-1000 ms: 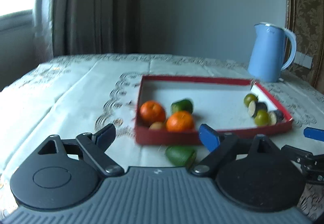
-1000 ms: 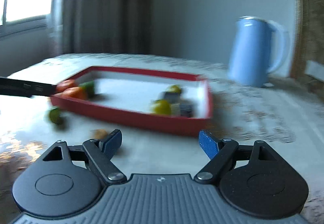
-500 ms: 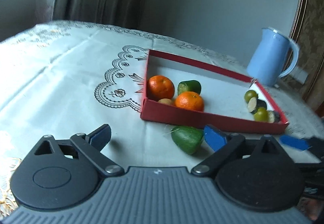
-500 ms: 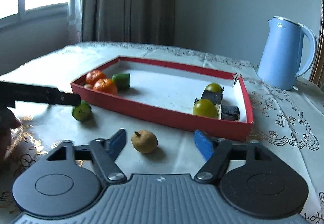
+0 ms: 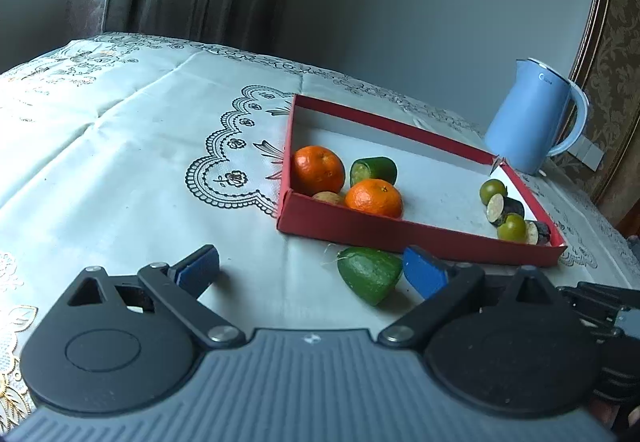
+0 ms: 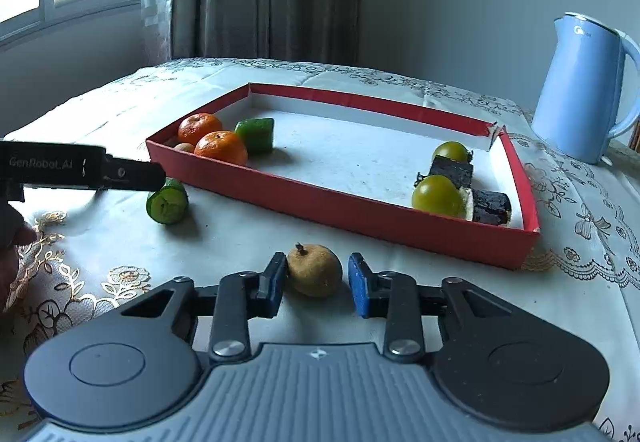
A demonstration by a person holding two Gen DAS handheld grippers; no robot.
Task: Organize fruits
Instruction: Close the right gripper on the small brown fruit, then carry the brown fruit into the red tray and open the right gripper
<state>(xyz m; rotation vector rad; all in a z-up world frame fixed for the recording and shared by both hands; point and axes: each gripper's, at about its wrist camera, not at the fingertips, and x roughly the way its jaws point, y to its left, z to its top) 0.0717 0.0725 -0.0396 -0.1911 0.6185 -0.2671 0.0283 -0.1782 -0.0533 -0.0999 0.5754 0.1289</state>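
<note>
Brown longan (image 6: 315, 271) between right gripper (image 6: 316, 284) pads, narrow gaps; left gripper (image 5: 310, 266) spread wide beside green fruit (image 5: 370, 273)

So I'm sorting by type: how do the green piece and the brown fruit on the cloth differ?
The green piece is cut flat at one end; the brown fruit is whole, round, stemmed. The green piece sits near the tray; the brown fruit sits between the right gripper pads. Both lie outside the tray.
</note>
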